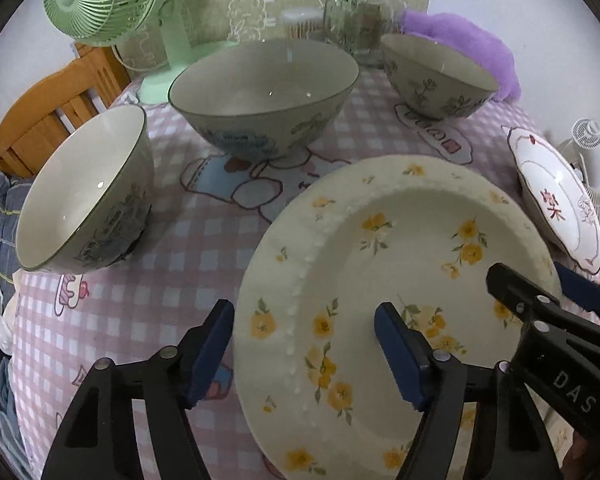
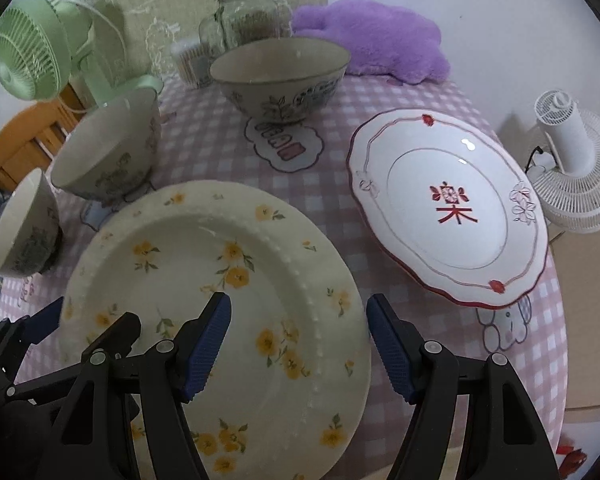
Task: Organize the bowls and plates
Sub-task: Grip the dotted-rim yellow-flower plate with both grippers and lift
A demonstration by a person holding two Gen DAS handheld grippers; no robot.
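Observation:
A cream plate with yellow flowers lies on the pink checked tablecloth, nearest to me. My left gripper is open and straddles its left rim, one finger over the cloth and one over the plate's well. My right gripper is open and straddles the right rim the same way; it also shows in the left wrist view as the right gripper. No pad presses the plate. A white plate with a red character lies to the right. Three flowered bowls stand behind: a large bowl, a left bowl and a far right bowl.
At the back stand a green fan, a glass jar and a purple plush. A white fan sits off the table's right edge. A wooden chair is at the left.

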